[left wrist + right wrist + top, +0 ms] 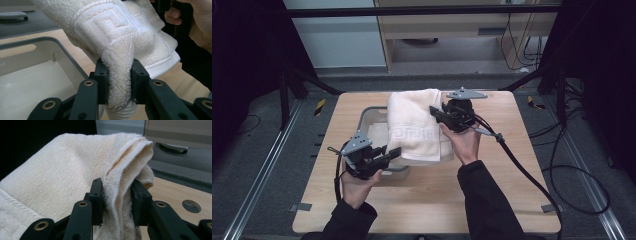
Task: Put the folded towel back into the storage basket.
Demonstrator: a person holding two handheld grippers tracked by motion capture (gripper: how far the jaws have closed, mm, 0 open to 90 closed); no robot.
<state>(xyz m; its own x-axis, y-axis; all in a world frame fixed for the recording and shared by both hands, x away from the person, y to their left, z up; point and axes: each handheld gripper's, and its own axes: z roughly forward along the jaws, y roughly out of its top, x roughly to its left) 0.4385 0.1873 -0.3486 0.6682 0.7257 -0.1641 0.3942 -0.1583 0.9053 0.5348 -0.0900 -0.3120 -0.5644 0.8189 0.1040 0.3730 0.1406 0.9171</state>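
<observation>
Towel [417,125] hung over bin [371,116]; we had both hand-held grippers, L [393,153] & R [436,112], clamped on it; thin pinches could've slipped.

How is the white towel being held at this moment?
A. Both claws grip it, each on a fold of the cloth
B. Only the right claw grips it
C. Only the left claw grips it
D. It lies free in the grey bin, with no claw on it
A: the left claw and the right claw each have their jaws closed on a fold of the towel, above the grey bin.
</observation>
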